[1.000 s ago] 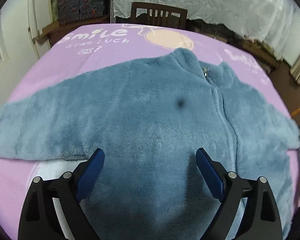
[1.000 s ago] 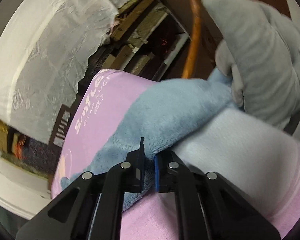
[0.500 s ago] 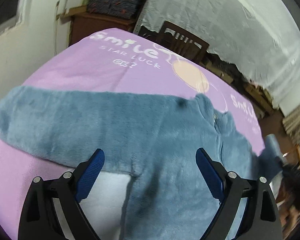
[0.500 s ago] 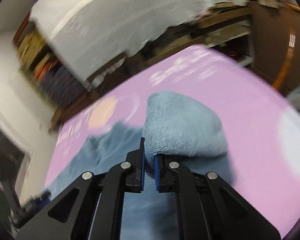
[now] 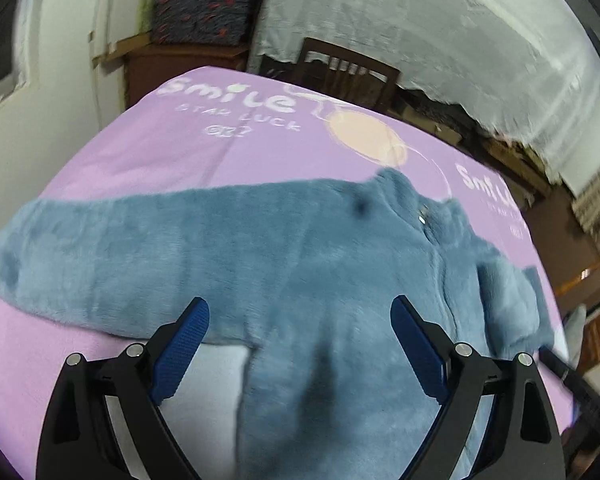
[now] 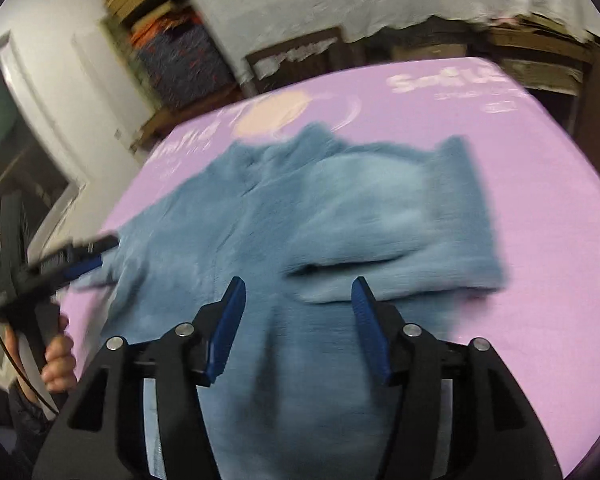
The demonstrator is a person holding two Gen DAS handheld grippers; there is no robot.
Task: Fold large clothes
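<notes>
A fluffy blue fleece jacket (image 5: 284, 248) lies front up on a purple sheet (image 5: 148, 148), its zip running down the middle. One sleeve (image 5: 84, 248) stretches out flat to the left. The other sleeve (image 6: 396, 232) is folded inward over the chest. My right gripper (image 6: 298, 304) hovers just before the folded sleeve's cuff; its jaws are opening and nothing is pressed between them. My left gripper (image 5: 300, 332) is open above the jacket's lower body, holding nothing. It also shows at the left of the right wrist view as the left gripper (image 6: 60, 260), held by a hand (image 6: 56, 364).
The purple sheet (image 6: 540, 200) carries white lettering and a pale circle. Beyond the far edge stand a wooden chair (image 5: 344, 72), a white covered heap (image 5: 440, 24), and shelves with dark patterned boxes (image 5: 204, 8). A window (image 6: 8, 148) is on the left wall.
The right gripper carried the sleeve inward over the jacket's chest, then let go, and the sleeve now lies folded. The left gripper stayed open and drifted left and up.
</notes>
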